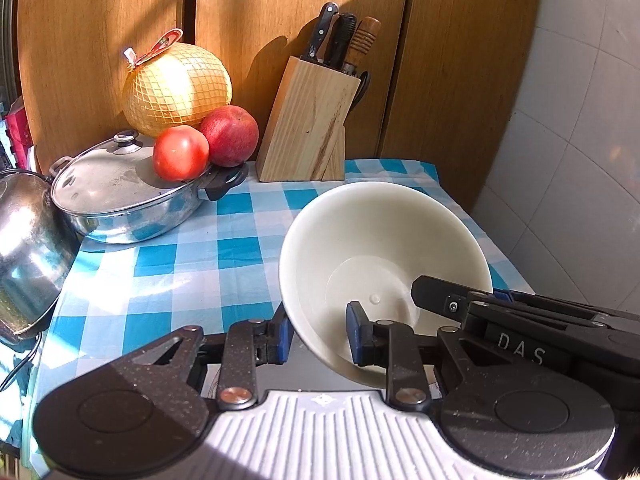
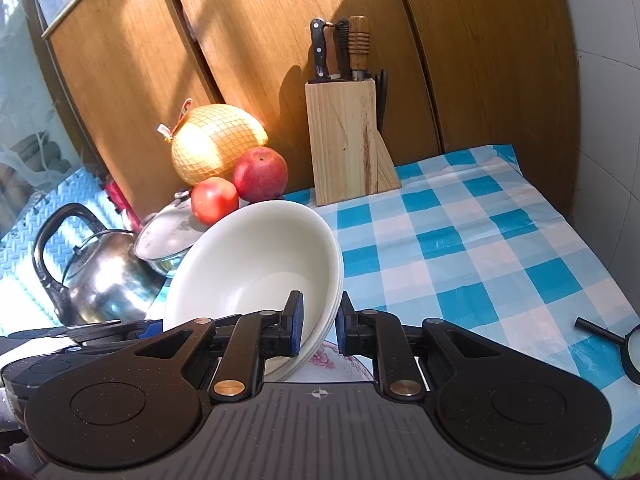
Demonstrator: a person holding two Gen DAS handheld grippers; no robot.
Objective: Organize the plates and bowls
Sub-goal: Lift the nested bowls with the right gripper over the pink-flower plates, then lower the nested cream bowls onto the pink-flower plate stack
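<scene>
Left wrist view shows a cream-white bowl [image 1: 384,248], plain and glossy, tilted so its round inside faces the camera, with a faint circle and small dimple at its bottom. The left gripper [image 1: 320,334] has its jaws pinching the bowl's near rim, one blue pad outside the wall and one inside. The right gripper [image 1: 452,304] reaches in from the right and grips the opposite rim.

From the right wrist view, the bowl [image 2: 256,264] looks like a stack of nested bowls, with layered rims showing at the edge. The right gripper [image 2: 319,330] jaws pinch that layered rim between blue pads. The stack hangs tilted just above a flower-patterned plate [image 2: 340,364], over the blue-checked tabletop [image 2: 480,240], near the lidded pot [image 1: 120,196] and kettle [image 2: 100,276].
</scene>
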